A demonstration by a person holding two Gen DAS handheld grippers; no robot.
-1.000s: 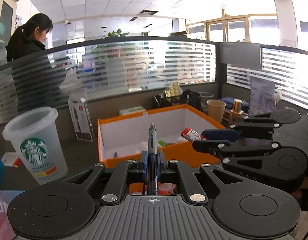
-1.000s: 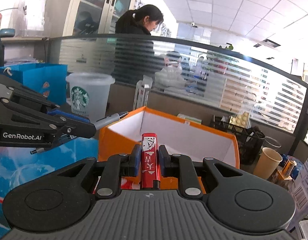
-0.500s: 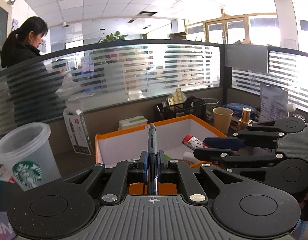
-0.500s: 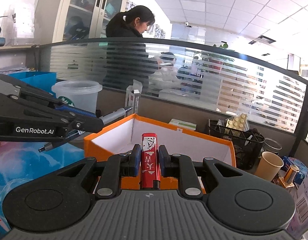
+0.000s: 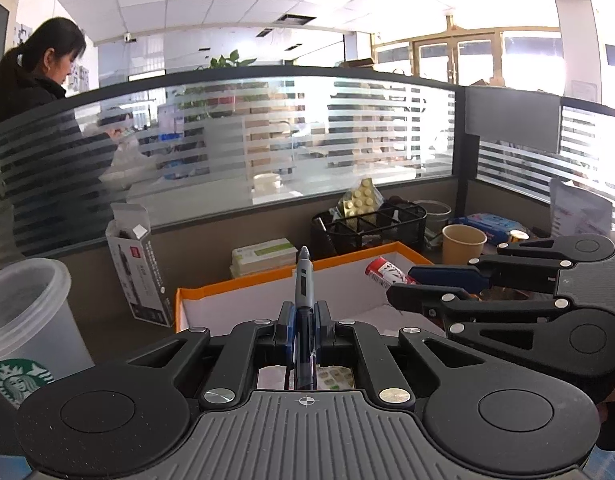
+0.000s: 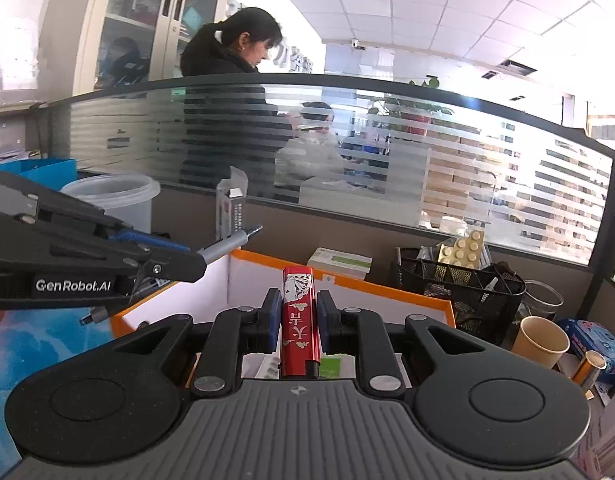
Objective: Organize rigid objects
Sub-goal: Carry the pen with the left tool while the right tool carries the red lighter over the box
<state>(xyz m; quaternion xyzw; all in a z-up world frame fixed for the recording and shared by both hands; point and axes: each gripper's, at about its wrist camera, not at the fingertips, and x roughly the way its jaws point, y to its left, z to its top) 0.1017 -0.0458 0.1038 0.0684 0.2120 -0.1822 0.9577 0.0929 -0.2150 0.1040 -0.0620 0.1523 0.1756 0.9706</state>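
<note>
I'm holding the left gripper point(image 5: 303, 326) clamped on a pen point(image 5: 303, 280), its long axis running straight out along the fingers, tip pointing forward and up. My right gripper point(image 6: 298, 316) is pinching a red lighter point(image 6: 298, 312) printed with playing cards, standing lengthwise between the pads the same way.

Both tools are hanging over the near edge of the orange box point(image 5: 347, 258), which is lying directly ahead and below, its white inside open to me. The right gripper is reaching a touch deeper over the box; in the left view it's crossing in from the right with the lighter's end poking over the opening. So I'm judging the drop is forward and down for both, right hand first.

Inside the box I'm making out some flat packets and papers, nothing I can name surely. Behind it, a black mesh basket point(image 6: 459, 292) is holding blister packs, and a paper cup point(image 6: 541, 342) is standing just beside it. A plastic cup point(image 5: 23, 320) is sitting off to my left.
</note>
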